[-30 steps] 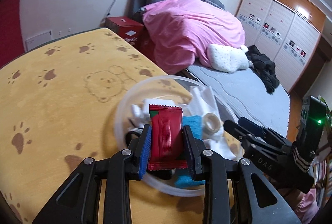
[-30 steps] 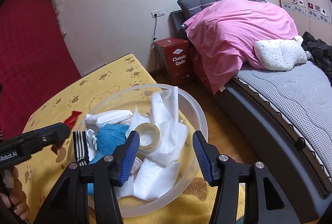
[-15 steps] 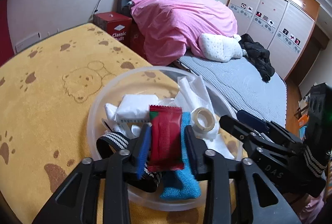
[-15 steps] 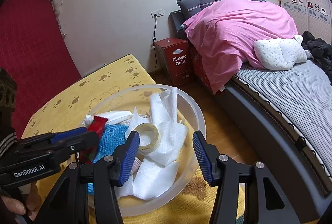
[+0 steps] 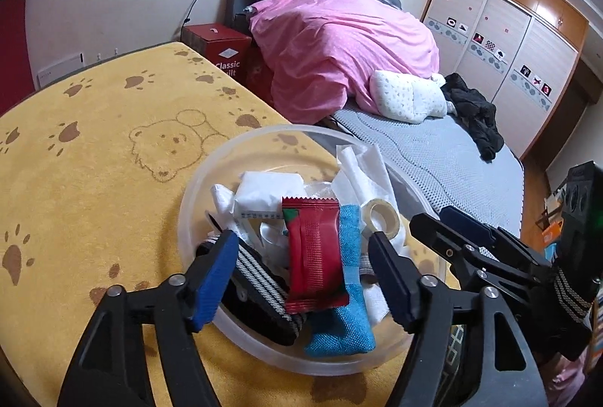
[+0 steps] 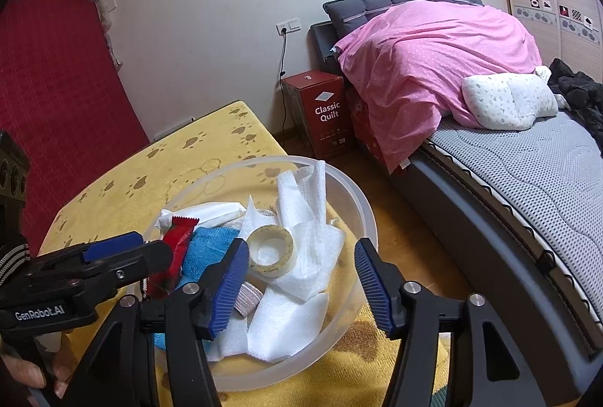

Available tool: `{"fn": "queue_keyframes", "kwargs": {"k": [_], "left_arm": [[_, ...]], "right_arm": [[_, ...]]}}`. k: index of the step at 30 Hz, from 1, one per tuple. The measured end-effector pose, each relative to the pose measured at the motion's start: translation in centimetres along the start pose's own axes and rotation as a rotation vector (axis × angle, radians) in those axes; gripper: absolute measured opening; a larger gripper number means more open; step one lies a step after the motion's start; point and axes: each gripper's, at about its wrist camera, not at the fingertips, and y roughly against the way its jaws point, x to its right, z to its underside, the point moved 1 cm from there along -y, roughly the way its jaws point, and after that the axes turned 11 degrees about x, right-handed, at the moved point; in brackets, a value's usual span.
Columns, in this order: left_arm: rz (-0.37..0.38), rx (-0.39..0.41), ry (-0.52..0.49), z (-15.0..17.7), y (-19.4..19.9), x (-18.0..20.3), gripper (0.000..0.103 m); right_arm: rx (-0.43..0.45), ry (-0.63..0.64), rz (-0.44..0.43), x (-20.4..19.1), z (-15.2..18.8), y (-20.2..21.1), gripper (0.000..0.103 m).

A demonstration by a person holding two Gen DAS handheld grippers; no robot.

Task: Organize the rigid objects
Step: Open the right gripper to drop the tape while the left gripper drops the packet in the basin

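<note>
Your left gripper point(image 5: 301, 275) is opening, its pads clear of the red foil snack packet point(image 5: 314, 254), which lies in the translucent plastic bowl point(image 5: 196, 188). Lift straight out; your unclenched, opening right gripper point(image 6: 301, 282) holds nothing.

Readable text: two items
"Classic Quilt" on red box point(image 6: 320, 115), frame centre by the bed; "GenRobot.AI" on left gripper point(image 6: 124, 248) body, lower left.

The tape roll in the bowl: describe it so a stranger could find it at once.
On the yellow paw-print cloth stands a clear plastic bowl. Among its clutter, the tape roll lies on crumpled white tissue, beside a blue cloth. It is the only ring there, pale and see-through.
</note>
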Motion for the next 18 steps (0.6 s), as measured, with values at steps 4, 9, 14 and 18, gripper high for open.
{"fn": "queue_keyframes", "kwargs": {"k": [4,9,14,18], "left_arm": [[-0.023,0.03,-0.01,-0.3,1.0,0.0,0.081],[-0.083,0.047,-0.026,-0.4,1.6,-0.3,0.087],[-0.154,0.051,-0.037,0.1,2.1,-0.8,0.089],[-0.185,0.05,-0.038,0.4,2.5,-1.4,0.089]], "right_arm": [[0.007,0.009,0.015,-0.2,0.0,0.2,0.069],[0.007,0.018,0.003,-0.6,0.1,0.7,0.078],[0.009,0.043,-0.005,-1.4,0.4,1.3,0.087],[0.003,0.048,-0.01,-1.7,0.7,1.5,0.089]]}}
